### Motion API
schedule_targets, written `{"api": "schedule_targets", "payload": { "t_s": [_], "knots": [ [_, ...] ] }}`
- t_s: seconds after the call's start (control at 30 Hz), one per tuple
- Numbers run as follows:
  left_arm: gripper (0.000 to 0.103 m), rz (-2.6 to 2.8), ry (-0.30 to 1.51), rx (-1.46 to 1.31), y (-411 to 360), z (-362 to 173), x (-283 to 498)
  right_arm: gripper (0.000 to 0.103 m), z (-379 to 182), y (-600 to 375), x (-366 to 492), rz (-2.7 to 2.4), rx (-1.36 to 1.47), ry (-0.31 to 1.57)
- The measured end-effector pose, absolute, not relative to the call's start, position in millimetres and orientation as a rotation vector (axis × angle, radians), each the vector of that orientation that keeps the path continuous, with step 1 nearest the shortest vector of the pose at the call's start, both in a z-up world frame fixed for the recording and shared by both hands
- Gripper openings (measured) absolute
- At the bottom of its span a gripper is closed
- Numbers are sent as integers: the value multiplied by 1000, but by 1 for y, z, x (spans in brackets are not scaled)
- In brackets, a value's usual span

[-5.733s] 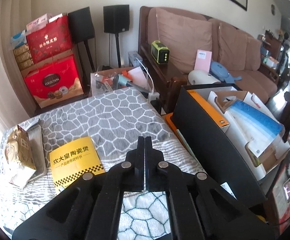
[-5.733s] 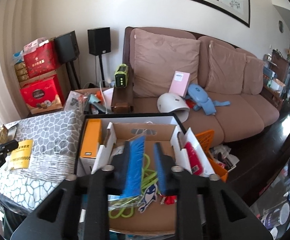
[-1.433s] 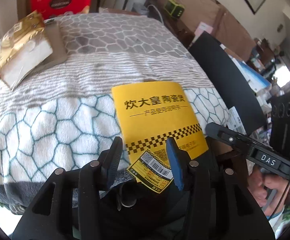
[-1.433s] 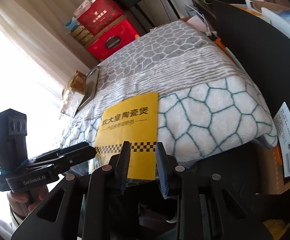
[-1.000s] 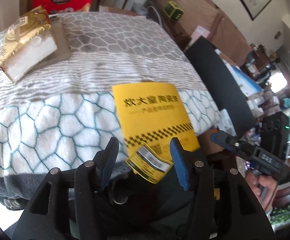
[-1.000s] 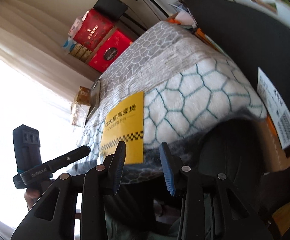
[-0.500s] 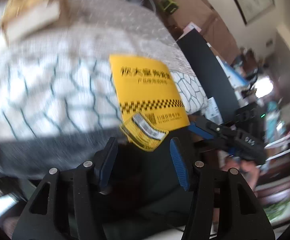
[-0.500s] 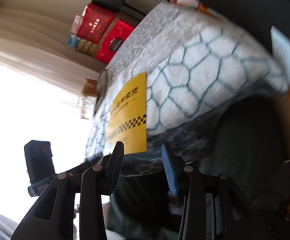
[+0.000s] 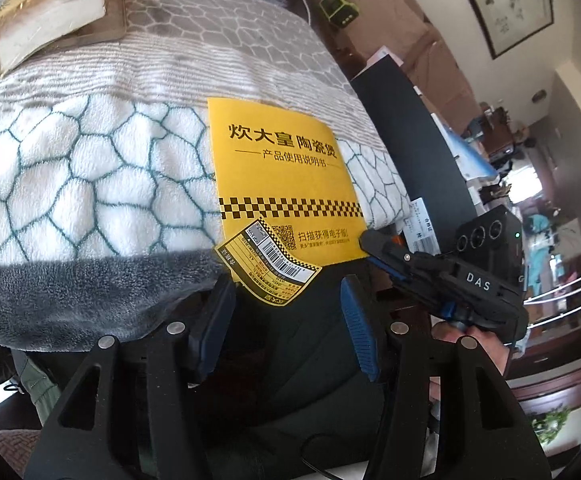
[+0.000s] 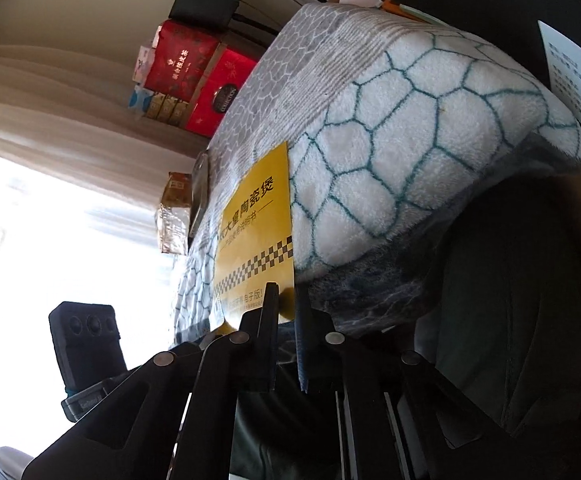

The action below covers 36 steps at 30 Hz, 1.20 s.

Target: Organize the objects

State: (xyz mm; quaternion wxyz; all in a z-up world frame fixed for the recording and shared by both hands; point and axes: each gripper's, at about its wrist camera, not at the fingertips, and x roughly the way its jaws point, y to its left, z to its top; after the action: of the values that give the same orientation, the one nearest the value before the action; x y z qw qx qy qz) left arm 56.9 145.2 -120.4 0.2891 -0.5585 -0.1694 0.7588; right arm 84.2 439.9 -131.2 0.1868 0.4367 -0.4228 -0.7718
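Two grippers are working at the near edge of the blanket, and I am watching both. My right gripper is pinching the near right corner of the yellow booklet, where the paper is hanging past the edge of the blanket; its jaws have just been closing, and they are now standing almost together with the paper between them. In the left wrist view, that same gripper is reaching in from the right, its tip meeting the booklet's lower right corner, with a hand gripping its handle below.

My left gripper is hovering just below the booklet's near edge with its blue-padded jaws spread apart and nothing between them. A loose yellow label with a barcode is sticking out from the booklet's lower left corner and drooping toward the gap between those jaws, though I am not seeing it touch either pad.

Most of the booklet is lying flat on the white, green-lined part of the blanket, with only its near strip overhanging. Farther back on the grey part, a gold-wrapped packet is resting well apart from the booklet. To the right, a tall black box is standing just beside the blanket, and red gift boxes are stacking up against the far wall.
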Motion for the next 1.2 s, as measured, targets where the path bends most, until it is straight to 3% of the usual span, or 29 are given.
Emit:
{"api": "schedule_targets", "payload": {
  "t_s": [0.23,0.6,0.9,0.97,1.03,1.1,1.2],
  "knots": [
    [51,2032,-485,-1457,143,-121,58,4,-133,452,101,-2136,1224,-1226],
    [68,1983,-570,-1404,156,-127,57,4,-144,459,113,-2106,1279,-1241],
    [69,1913,-658,-1411,152,-138,54,4,-143,453,110,-2073,1264,-1245],
    [60,1915,-664,-1429,150,-140,51,4,-143,451,110,-2067,1266,-1244],
    [41,1925,-648,-1468,148,-143,49,5,-142,453,110,-2082,1266,-1239],
    [31,1934,-632,-1499,148,-148,48,5,-142,453,109,-2077,1260,-1247],
    [25,1944,-628,-1517,149,-154,50,6,-140,448,107,-2082,1266,-1218]
  ]
}}
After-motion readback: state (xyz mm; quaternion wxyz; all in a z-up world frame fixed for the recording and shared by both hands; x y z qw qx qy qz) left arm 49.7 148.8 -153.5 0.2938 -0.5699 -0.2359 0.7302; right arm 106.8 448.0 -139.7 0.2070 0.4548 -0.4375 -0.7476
